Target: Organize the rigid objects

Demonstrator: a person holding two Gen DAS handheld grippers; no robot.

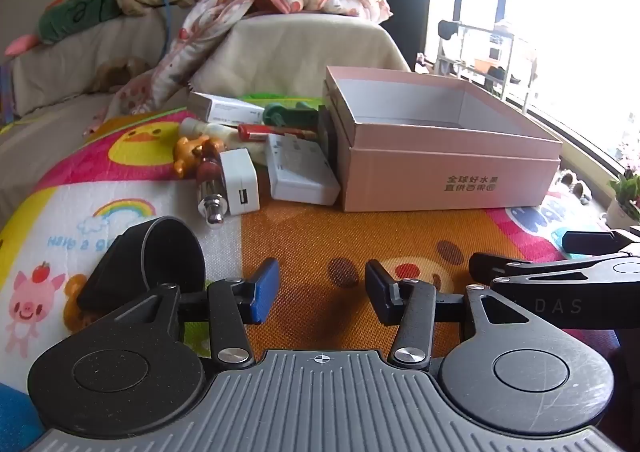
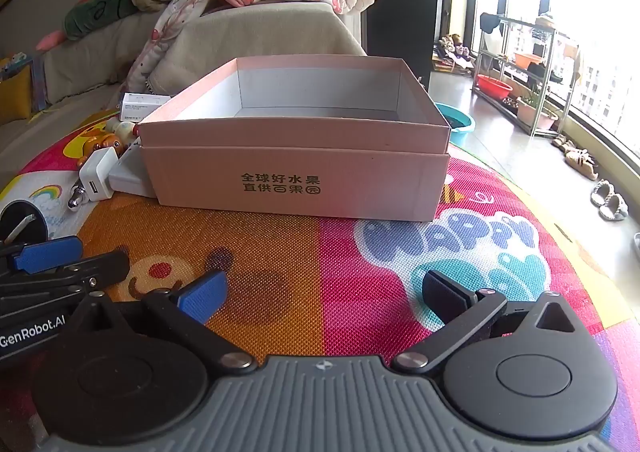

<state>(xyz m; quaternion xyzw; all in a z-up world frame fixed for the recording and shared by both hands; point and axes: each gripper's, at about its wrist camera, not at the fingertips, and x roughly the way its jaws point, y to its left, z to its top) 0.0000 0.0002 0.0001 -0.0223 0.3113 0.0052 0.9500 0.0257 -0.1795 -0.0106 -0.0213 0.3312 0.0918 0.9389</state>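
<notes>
Left gripper (image 1: 322, 292) released, nothing between its fingers; right gripper (image 2: 324, 298) spread wide, also empty. Both hover low over the play mat (image 1: 320, 236). Pink box (image 2: 296, 156) sits open and empty, dead ahead of the right gripper. Clutter pile lies left of the box, far-left of the left gripper: white charger (image 1: 240, 184), white case (image 1: 300, 172), black cup (image 1: 160, 256) nearest. Left gripper is the closer one, likely first to reach.

Bare mat (image 2: 304, 252) before pink box (image 2: 296, 188), clutter (image 1: 248, 168) left
</notes>
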